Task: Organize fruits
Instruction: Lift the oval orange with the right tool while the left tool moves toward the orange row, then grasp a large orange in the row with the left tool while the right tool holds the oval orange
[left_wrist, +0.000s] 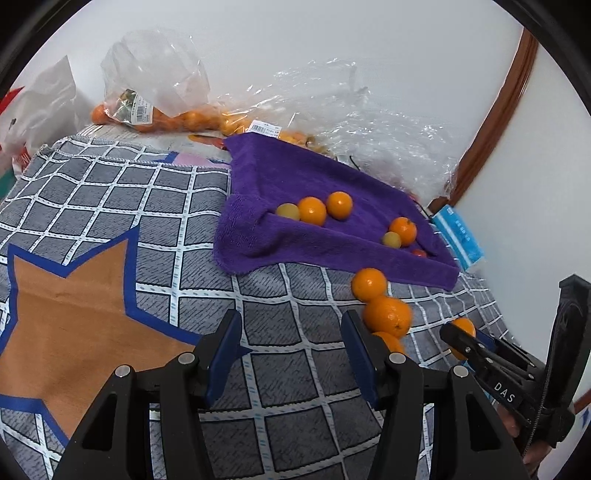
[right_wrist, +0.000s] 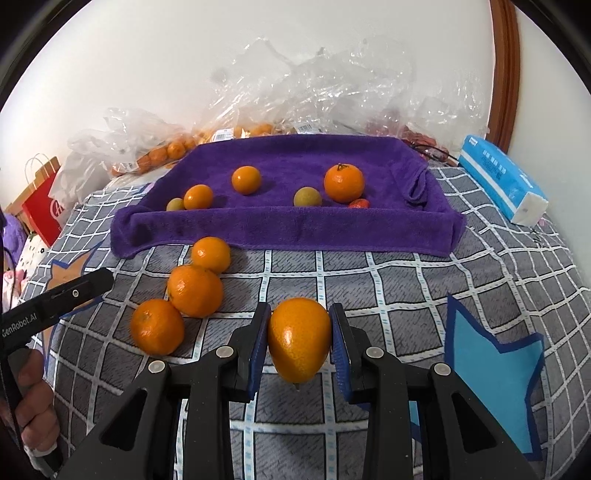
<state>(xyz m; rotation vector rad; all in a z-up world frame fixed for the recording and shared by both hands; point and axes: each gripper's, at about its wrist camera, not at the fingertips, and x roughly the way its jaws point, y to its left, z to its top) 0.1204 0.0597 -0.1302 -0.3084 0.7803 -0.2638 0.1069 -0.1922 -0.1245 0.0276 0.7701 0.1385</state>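
R gripper (right_wrist: 300, 341) pinching an orange (right_wrist: 299, 339) btwn both blue pads, lower centre of right wrist view, fruit lifted off the checked blanket (right_wrist: 369, 288). L gripper (left_wrist: 291, 354) jaws spread, nothing btwn them, just blanket under, bottom centre of left wrist view. Row of three loose oranges (right_wrist: 194, 291) on blanket, left of centre in right view, touching each other in a diagonal line, near front edge of purple towel (right_wrist: 288, 229). On towel, mid frame: three more oranges, two small yellow-green fruits (right_wrist: 307, 196), one small red fruit (right_wrist: 359, 203) beside biggest orange. Behind towel, upper frame: clear plastic bags (right_wrist: 332, 85) w/ more oranges, against white wall. Blue tissue pack (right_wrist: 498, 177) upper right. Red paper bag (right_wrist: 40, 214) far left.
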